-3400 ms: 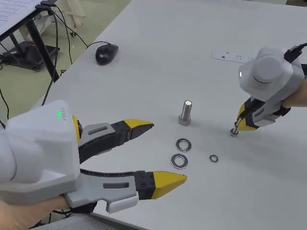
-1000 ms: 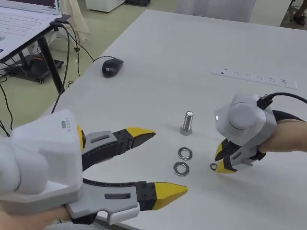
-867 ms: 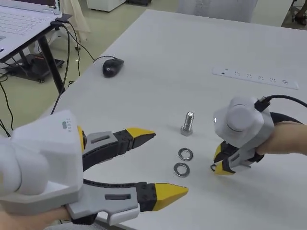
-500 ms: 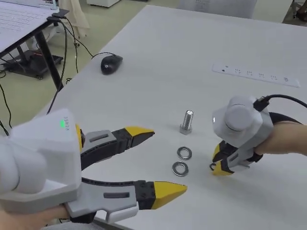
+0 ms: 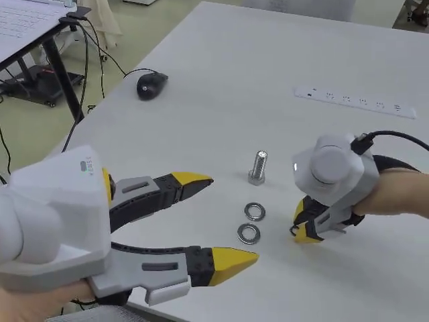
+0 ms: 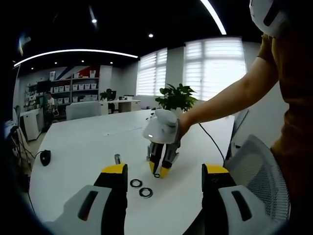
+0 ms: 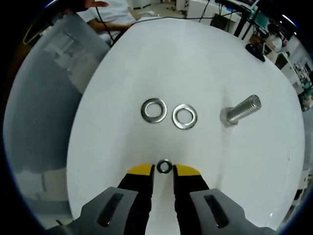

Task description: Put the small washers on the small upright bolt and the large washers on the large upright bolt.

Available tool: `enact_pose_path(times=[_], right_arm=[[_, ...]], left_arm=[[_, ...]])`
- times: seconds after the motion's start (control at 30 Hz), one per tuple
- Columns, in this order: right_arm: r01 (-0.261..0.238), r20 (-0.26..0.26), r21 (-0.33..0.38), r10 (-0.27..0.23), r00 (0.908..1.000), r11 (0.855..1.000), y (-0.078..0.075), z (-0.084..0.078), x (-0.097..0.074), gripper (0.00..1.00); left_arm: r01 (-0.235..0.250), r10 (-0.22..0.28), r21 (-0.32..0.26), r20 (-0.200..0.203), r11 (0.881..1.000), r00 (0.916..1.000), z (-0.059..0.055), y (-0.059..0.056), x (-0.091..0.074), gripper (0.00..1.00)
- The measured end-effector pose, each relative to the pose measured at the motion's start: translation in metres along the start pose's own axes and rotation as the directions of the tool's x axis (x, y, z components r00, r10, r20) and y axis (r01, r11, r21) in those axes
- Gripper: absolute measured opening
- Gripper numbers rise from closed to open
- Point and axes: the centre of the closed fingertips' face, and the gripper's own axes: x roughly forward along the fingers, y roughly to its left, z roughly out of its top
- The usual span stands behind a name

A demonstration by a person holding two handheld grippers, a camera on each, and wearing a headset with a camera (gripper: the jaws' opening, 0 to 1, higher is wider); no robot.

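Right hand-held gripper [image 7: 164, 170]: nearly closed, pinching small washer [image 7: 160, 167] at tips.
Left hand-held gripper [image 5: 231, 217]: wide open, empty.
Ahead of right: two large washers [image 7: 154, 109], upright bolt [image 7: 242, 110], on desk [image 7: 195, 58].
Beyond: mouse [image 5: 149, 84], power strip [image 5: 352, 100].

Bolt [image 7: 242, 109], large washers [image 7: 154, 110], small washer [image 7: 164, 166] bright metal; table [image 7: 161, 58] smooth matt white

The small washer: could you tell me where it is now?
In the right gripper view, the small washer is pinched between the right gripper's yellow tips, near the two large washers.
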Motion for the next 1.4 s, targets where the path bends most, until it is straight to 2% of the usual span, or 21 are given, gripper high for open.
enact_pose_path(times=[0.33, 0.67, 0.9, 1.2, 1.4], right_arm=[[0.011, -0.011, -0.015, -0.011, 0.9999, 1.000, 0.000, 0.001, 0.001, 0.13], [0.008, -0.008, 0.007, -0.008, 0.9999, 1.000, -0.002, -0.002, -0.002, 0.12], [0.038, 0.014, 0.052, -0.039, 0.9992, 0.998, -0.012, -0.014, -0.022, 0.12], [0.092, -0.010, 0.107, -0.092, 0.9958, 0.990, -0.025, -0.042, -0.047, 0.12], [0.117, -0.016, 0.128, -0.116, 0.9931, 0.985, -0.034, -0.048, -0.060, 0.12]], left_arm=[[0.000, 0.000, 0.001, -0.004, 1.000, 1.0000, -0.001, -0.002, -0.002, 0.60], [0.001, -0.001, 0.005, -0.007, 1.000, 1.0000, -0.001, -0.003, -0.002, 0.60], [0.008, -0.008, 0.005, -0.014, 1.000, 0.9999, -0.002, -0.004, 0.001, 0.60], [0.024, -0.024, 0.011, -0.022, 1.000, 0.9995, -0.002, -0.006, 0.005, 0.60], [0.026, -0.025, 0.012, -0.018, 1.000, 0.9995, 0.000, -0.005, 0.006, 0.60]])
